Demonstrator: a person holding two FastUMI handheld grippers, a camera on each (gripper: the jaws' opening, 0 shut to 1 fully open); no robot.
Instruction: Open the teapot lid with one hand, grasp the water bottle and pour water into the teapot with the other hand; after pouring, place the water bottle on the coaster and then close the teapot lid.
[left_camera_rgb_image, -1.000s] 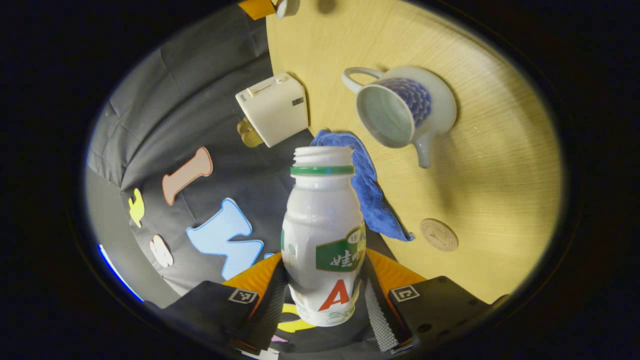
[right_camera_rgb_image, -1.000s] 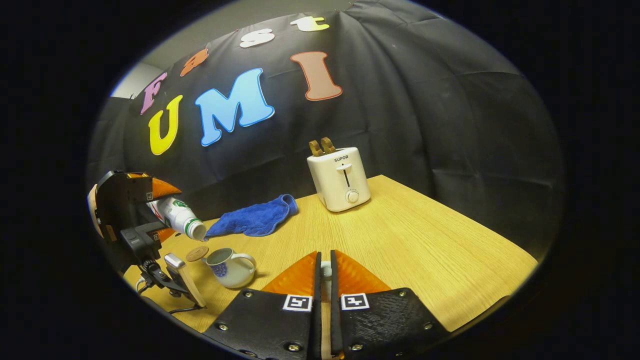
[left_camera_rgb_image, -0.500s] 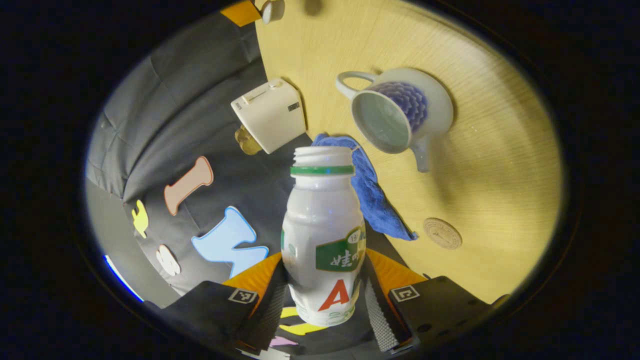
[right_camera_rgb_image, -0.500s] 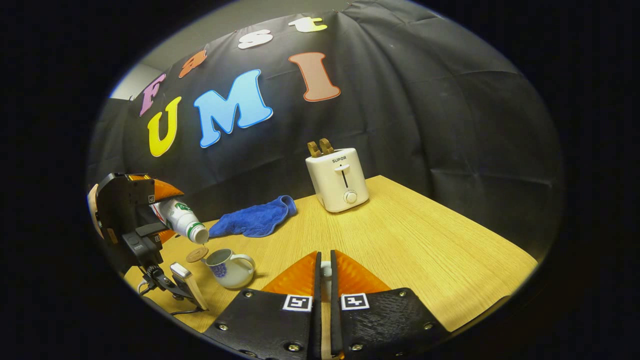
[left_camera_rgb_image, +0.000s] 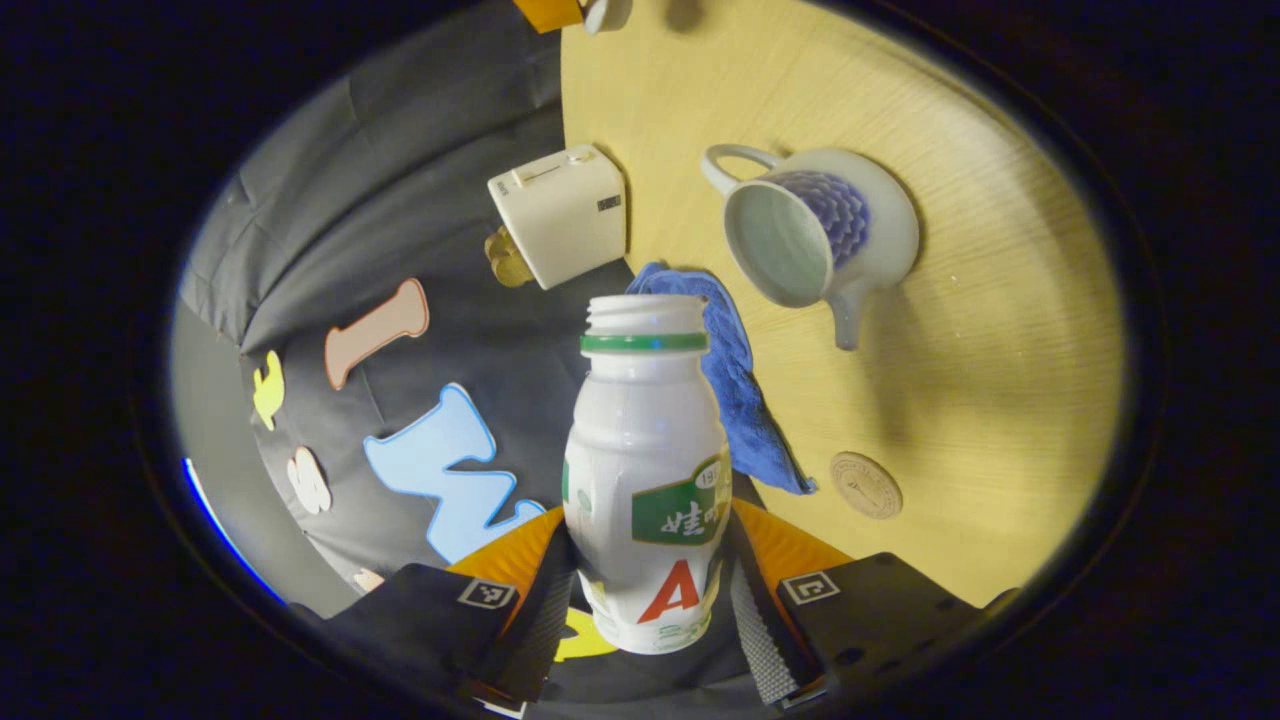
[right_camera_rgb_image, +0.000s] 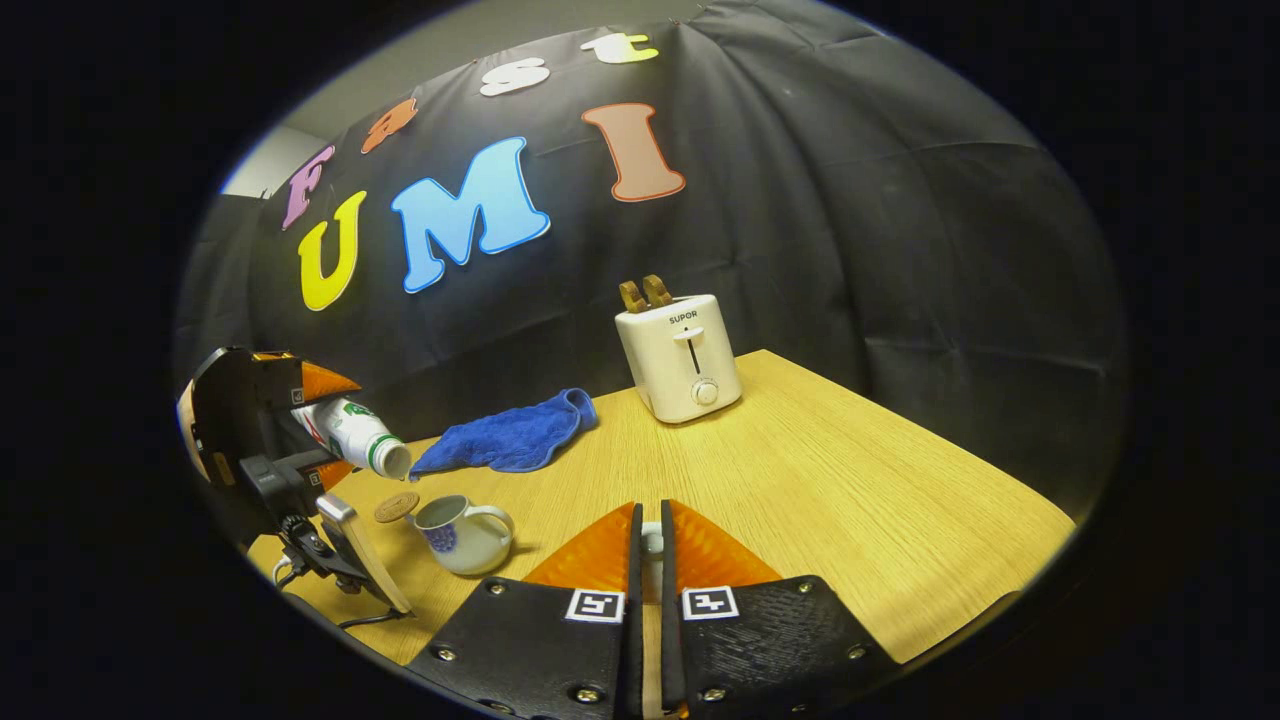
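The white plastic water bottle with a green neck ring (left_camera_rgb_image: 647, 470) is clamped between both fingers of the left gripper (left_camera_rgb_image: 648, 590), uncapped and tilted mouth-down above the lidless white ceramic teapot with a blue pattern (left_camera_rgb_image: 812, 232). A round brown coaster (left_camera_rgb_image: 866, 485) lies near a crumpled blue cloth (left_camera_rgb_image: 735, 385). A small white lid (right_camera_rgb_image: 651, 541) is pinched by the right gripper (right_camera_rgb_image: 649, 545), above the wooden table (right_camera_rgb_image: 820, 480).

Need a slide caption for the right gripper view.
Left gripper tilts the water bottle over the open teapot.
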